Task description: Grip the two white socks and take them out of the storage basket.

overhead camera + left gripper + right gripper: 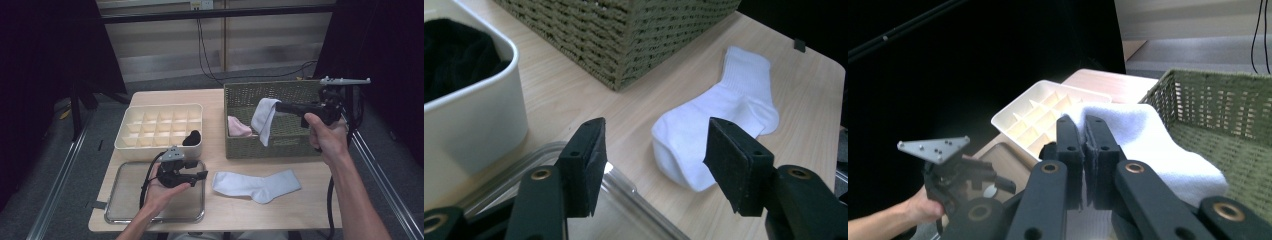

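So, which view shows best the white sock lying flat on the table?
The high view: the flat sock shows whole, between tray and basket. The left gripper view shows it closer, its toe end partly behind a jaw. The right gripper view does not help here.

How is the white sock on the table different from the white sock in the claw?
The sock on the table lies flat and spread out, touched by nothing. The sock in the right claw hangs folded above the green basket, pinched at its top. Both are white.
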`<state>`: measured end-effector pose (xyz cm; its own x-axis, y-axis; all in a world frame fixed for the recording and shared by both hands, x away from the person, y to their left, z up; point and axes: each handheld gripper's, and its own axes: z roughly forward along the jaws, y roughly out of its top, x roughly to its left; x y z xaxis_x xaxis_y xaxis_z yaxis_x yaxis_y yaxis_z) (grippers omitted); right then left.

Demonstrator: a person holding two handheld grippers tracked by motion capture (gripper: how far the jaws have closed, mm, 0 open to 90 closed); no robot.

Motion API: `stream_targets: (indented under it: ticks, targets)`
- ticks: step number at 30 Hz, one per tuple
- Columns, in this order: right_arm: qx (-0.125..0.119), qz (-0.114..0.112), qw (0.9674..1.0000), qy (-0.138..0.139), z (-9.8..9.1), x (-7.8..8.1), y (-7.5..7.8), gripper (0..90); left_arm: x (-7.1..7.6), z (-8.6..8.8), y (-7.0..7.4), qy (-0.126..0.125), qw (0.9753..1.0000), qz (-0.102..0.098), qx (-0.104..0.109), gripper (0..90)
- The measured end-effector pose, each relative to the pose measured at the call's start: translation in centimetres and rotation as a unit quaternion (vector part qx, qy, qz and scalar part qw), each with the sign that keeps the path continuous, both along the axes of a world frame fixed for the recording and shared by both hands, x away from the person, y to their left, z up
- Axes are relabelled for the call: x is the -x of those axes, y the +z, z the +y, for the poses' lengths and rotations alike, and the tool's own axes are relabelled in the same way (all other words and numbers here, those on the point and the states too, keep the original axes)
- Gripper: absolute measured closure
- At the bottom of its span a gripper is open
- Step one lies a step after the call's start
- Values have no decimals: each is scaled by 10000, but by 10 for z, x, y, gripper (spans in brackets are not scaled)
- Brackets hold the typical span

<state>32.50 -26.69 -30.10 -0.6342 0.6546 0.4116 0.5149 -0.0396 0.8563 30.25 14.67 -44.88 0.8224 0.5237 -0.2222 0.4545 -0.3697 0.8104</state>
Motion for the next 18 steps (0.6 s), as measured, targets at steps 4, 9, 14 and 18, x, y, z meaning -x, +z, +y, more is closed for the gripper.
stream_targets:
  ticks: [4,9,14,18]
  targets:
    - [79,7,10000,34,1,10,-3,868,-2,-3,6,-100,9999,-79,-42,435]
    - [125,40,9999,35,2,27,-5,868,-6,-4,15,-140,9997,-176,129,507]
    - [133,42,9998,146,7,41,-8,868,-4,-14,17,-304,9992,-197,156,553]
    - [65,119,9998,170,8,47,-19,868,1,-26,18,-468,9985,-256,149,582]
